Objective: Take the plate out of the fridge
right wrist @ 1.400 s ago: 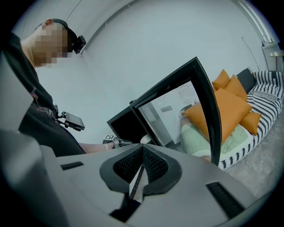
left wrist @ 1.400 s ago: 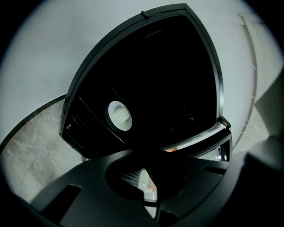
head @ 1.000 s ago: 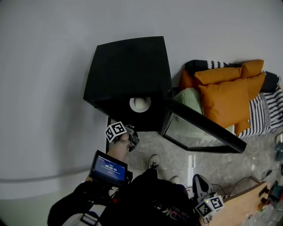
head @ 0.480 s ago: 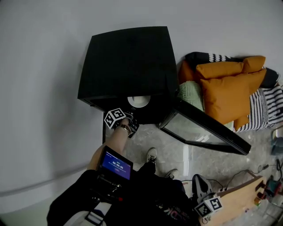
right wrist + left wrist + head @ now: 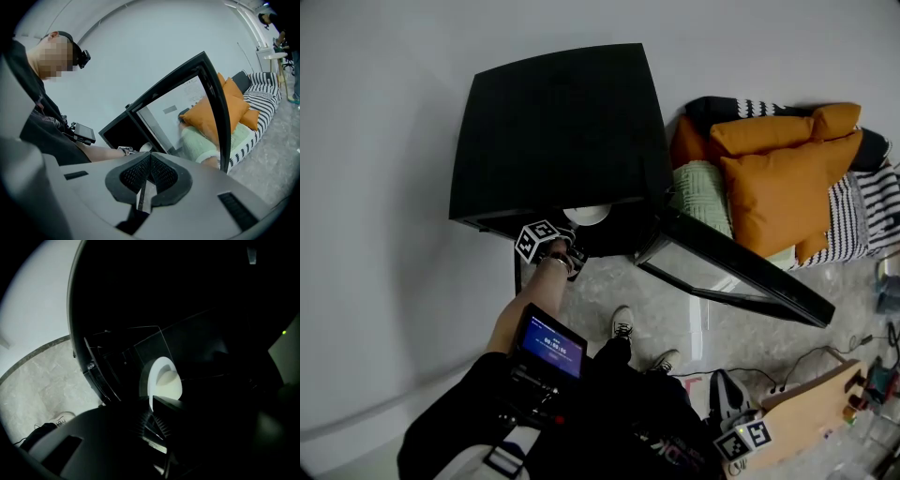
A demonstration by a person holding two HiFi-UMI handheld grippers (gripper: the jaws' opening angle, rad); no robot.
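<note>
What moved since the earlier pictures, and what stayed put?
The left hand-held gripper reached forward into the open fridge, and its shut jaws now sit right by the plate. As far as I can tell, nothing was grabbed or let go. The plate stayed in the fridge, the door stayed open, and the right hand-held gripper stayed low and shut.

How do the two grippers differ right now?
The left gripper is at the open fridge, tips close to the white plate; the right gripper hangs low at the person's side, away from it. The left looks into the dark interior; the right faces the door. Both have jaws shut, holding nothing.
</note>
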